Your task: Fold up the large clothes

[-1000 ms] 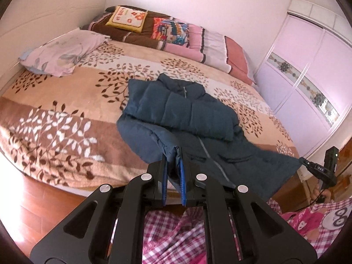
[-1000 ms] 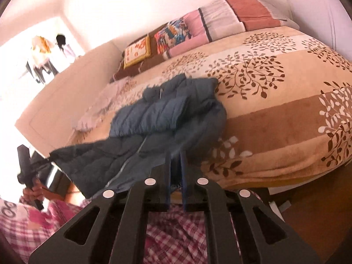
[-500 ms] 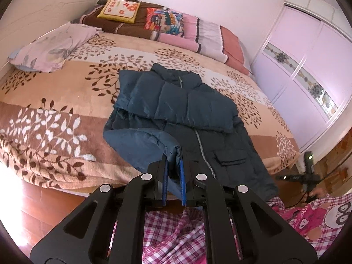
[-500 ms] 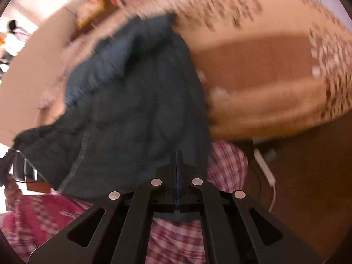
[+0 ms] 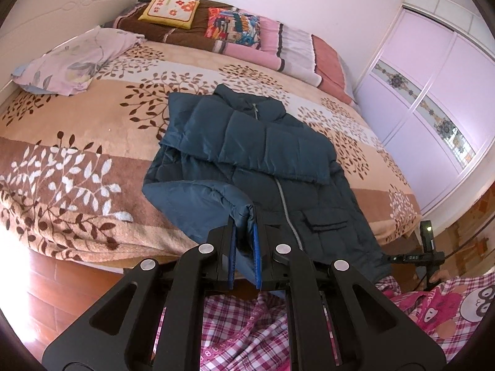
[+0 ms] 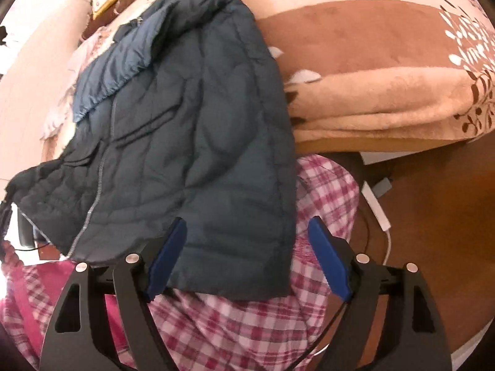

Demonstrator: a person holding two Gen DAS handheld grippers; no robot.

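A dark blue puffer jacket (image 5: 247,142) lies front up on the bed, one sleeve folded across its chest, its hem hanging over the near bed edge. My left gripper (image 5: 244,253) is shut on the jacket's lower left corner, which is lifted and turned over. In the right wrist view the jacket (image 6: 191,117) hangs off the bed edge. My right gripper (image 6: 247,259) is open, its blue pads (image 6: 167,256) on either side of the hem's right corner, holding nothing.
The bed (image 5: 77,167) has a brown leaf-print blanket, pillows (image 5: 168,9) and a folded quilt at the head, and a pale pillow (image 5: 74,58) at left. A wardrobe (image 5: 433,92) stands at right. The person's pink plaid clothes (image 6: 247,324) are below. A white power strip (image 6: 376,207) lies on the wooden floor.
My right gripper has opened and let go of the hem, which now hangs over the bed edge. My left gripper has kept its hold and the view has moved slightly nearer.
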